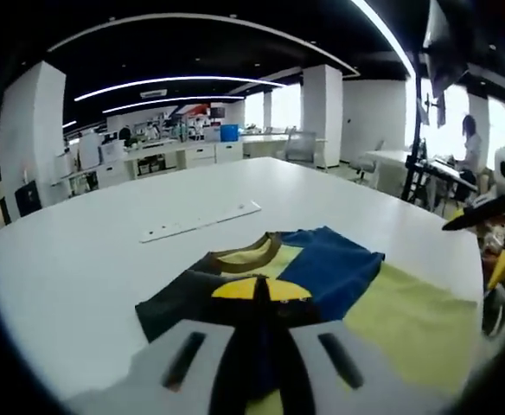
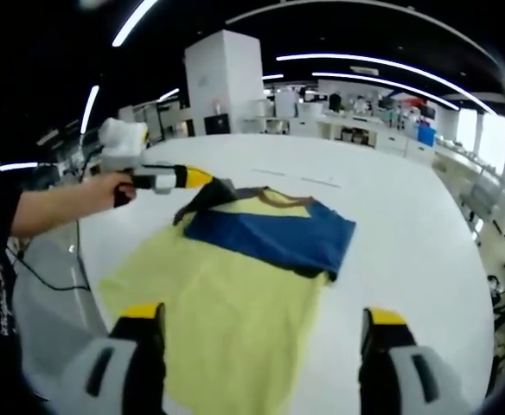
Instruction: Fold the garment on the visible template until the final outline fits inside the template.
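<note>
A yellow T-shirt (image 2: 226,294) with a blue panel (image 2: 270,233) and dark parts lies on the white table (image 2: 391,216), collar (image 2: 274,199) to the far side. The blue part is folded across its upper half. My left gripper (image 1: 254,290) is shut on the dark fabric (image 1: 183,298) beside the collar (image 1: 248,252). From the right gripper view, that left gripper (image 2: 202,178) pinches the dark corner (image 2: 214,192) and lifts it slightly. My right gripper (image 2: 261,324) is open, its jaws wide apart above the shirt's yellow lower half. It enters the left gripper view at the right edge (image 1: 469,218).
A thin white strip (image 1: 201,222) lies on the table (image 1: 88,251) beyond the shirt. A person's arm (image 2: 54,207) holds the left gripper. A stand (image 1: 418,164) and a seated person (image 1: 470,143) are past the table's right side. Office benches (image 1: 157,156) line the back.
</note>
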A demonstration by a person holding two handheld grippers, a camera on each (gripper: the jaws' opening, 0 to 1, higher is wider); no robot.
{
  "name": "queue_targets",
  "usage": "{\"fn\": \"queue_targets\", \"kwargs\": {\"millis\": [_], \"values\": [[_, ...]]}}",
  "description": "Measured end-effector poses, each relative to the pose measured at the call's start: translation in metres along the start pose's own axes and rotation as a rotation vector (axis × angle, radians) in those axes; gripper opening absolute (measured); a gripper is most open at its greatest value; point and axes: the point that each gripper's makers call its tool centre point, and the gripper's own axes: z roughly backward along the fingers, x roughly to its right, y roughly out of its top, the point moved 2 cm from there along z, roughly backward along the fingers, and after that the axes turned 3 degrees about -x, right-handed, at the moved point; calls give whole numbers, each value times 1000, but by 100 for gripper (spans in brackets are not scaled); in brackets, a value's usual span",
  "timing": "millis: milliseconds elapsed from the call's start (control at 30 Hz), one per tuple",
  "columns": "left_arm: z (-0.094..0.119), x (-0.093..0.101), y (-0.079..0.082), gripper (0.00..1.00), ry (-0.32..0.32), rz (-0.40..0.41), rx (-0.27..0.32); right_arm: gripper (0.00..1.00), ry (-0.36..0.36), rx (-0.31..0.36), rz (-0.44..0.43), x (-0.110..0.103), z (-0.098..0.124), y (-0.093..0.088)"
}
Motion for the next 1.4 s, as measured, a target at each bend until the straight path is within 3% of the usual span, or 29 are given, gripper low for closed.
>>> {"fn": "queue_targets", "kwargs": {"millis": [300,500,767,833,900,1033,1133,1200,1400], "values": [[1,44,-30,0,-133,-161,-97,93,4,-1,-13,-1,-1,-2],[-5,51,-49,0,-164,-143,-161,93,5,-4,-13,0,-1,-3],[-6,56,-64,2,-169,-134,-198,93,0,-12,-18,1,-1,-5],[-7,57,-70,11,-170,-122,-214,93,0,-13,-18,1,-1,-5],[-7,58,-71,26,-169,-123,-215,93,-1,-15,-20,1,-1,-6],[-4,54,-64,50,-128,-122,-193,93,-4,-14,-24,2,-1,-5],[0,48,-58,67,-101,-70,-164,94,-4,-11,-21,2,-1,-4],[1,41,-57,75,-86,-34,-155,94,-5,-10,-17,2,0,-2],[12,22,-57,86,-28,61,-139,95,-2,-4,-13,0,1,-1]]}}
